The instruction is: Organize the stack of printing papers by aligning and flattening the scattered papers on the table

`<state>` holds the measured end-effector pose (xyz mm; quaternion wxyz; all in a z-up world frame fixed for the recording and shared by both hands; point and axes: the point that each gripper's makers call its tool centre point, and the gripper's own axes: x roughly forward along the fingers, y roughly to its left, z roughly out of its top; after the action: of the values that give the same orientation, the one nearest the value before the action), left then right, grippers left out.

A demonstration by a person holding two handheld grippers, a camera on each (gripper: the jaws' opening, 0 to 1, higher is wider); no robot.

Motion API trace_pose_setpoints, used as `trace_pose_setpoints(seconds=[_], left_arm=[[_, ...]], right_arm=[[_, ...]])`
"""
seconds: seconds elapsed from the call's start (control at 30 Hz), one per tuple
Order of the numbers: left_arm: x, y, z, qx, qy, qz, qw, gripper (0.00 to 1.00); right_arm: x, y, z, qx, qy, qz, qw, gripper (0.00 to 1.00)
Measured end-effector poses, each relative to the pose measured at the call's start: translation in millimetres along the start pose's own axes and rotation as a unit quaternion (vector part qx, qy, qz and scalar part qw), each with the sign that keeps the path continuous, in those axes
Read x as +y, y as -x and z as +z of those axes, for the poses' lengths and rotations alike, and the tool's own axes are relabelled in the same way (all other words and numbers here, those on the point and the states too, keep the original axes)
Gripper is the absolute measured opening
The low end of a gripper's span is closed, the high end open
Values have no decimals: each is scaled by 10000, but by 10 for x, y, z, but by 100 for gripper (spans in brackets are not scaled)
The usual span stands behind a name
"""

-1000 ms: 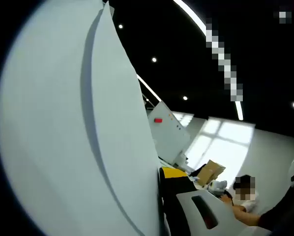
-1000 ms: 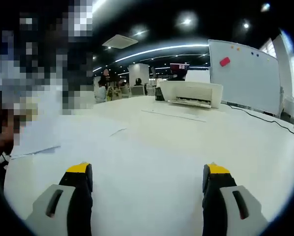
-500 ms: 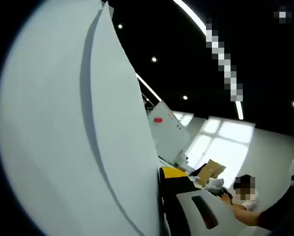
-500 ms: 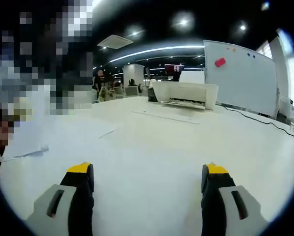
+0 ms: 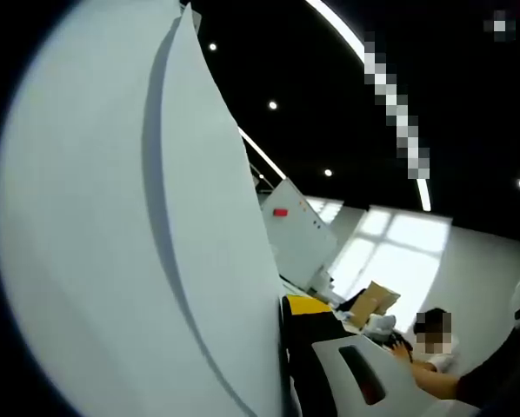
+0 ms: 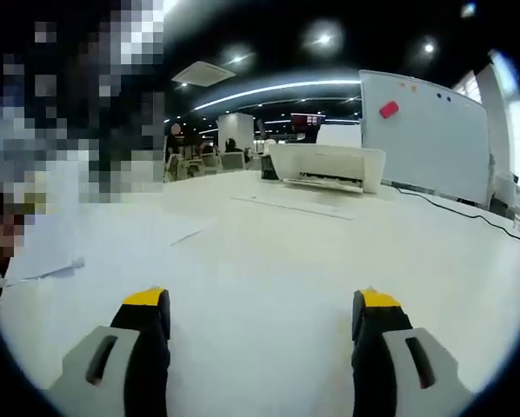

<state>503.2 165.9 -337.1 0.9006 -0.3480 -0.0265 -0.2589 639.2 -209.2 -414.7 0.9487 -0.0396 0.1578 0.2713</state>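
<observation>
Biggest thing in my left gripper view: a white sheaf of papers [image 5: 130, 226] covering the whole left half of frame, edge-on and upright, at least two layers going by the shadowed step running top to bottom. My left gripper [image 5: 288, 347] sits bottom centre; one yellow-tipped jaw presses right against the sheet edge, the other jaw is hidden behind the paper, so I read it as clamped on the papers. Right gripper view: the wide white table [image 6: 330, 261] fills the middle and lower frame, with loose sheets [image 6: 112, 239] lying flat at left centre, one with a lifted corner, well apart from my jaws. A printer [image 6: 328, 165] sits upper centre at the far table edge, a whiteboard [image 6: 425, 130] upper right. My right gripper [image 6: 258, 334] is at bottom centre, jaws spread wide, nothing between them, just above bare tabletop. Step in hand, as I judge it: squaring the held sheaf. To do it well I'd keep the left grip firm but low on the sheets, tap the bottom edge on the table, use the open right jaws to nudge the free side edge flush, then lay it flat over the loose sheets. Risk: thin sheets buckle or fan out if tilted.
</observation>
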Motion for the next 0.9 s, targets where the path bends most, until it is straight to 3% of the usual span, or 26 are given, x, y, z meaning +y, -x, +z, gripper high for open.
trace_pose_setpoints(seconds=[0.17,0.57,0.9], left_arm=[[6,-1,4,-1,7,1,10000,7],[7,-5,15,-23,33,-4,10000,7],[7,-7,23,-41,43,-4,10000,7]], right_arm=[[44,-37,-64,196,163,6,9997,81],[-4,-71,-105,321,127,-3,9994,77],[60,-62,-88,294,85,143,9994,60]])
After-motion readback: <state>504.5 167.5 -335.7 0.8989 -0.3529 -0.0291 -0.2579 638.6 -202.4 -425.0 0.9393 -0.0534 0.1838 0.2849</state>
